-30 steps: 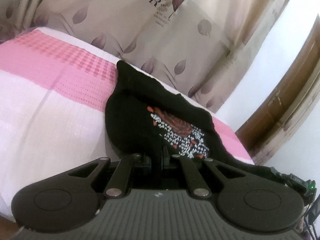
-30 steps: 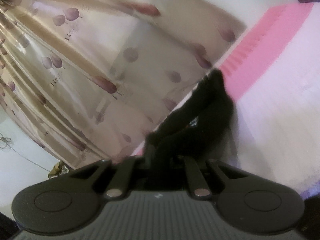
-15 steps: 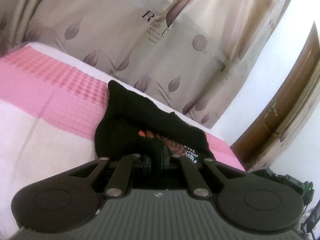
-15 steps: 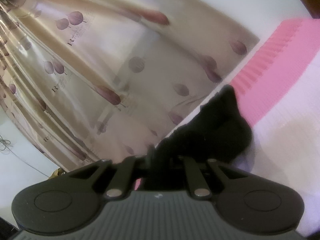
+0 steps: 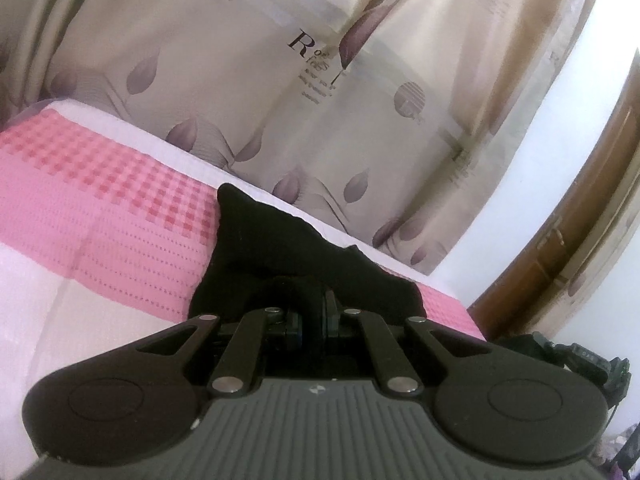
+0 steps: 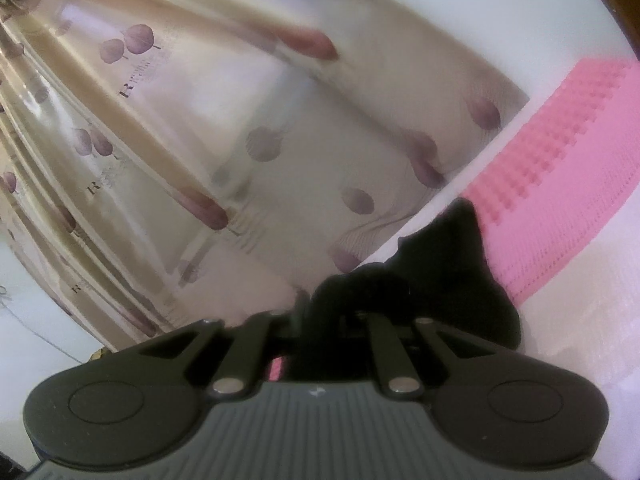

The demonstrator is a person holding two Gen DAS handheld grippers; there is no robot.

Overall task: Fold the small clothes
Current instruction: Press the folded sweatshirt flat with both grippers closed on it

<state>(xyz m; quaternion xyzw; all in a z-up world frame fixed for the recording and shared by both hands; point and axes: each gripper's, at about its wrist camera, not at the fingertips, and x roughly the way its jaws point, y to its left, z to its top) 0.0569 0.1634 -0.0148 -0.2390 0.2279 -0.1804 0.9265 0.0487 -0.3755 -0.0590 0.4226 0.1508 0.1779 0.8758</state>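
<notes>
My left gripper (image 5: 314, 314) and right gripper (image 6: 326, 316) each pinched the black shirt (image 5: 280, 248); soft, light, floppy, best held by its edges.

— How does the left gripper (image 5: 313, 314) stand?
— Jaws drawn together, pinching a fold of the black garment (image 5: 280, 248).
— And the right gripper (image 6: 324, 316)?
— The same: jaws closed on black cloth, its camera tilted; that view is blurred.
</notes>
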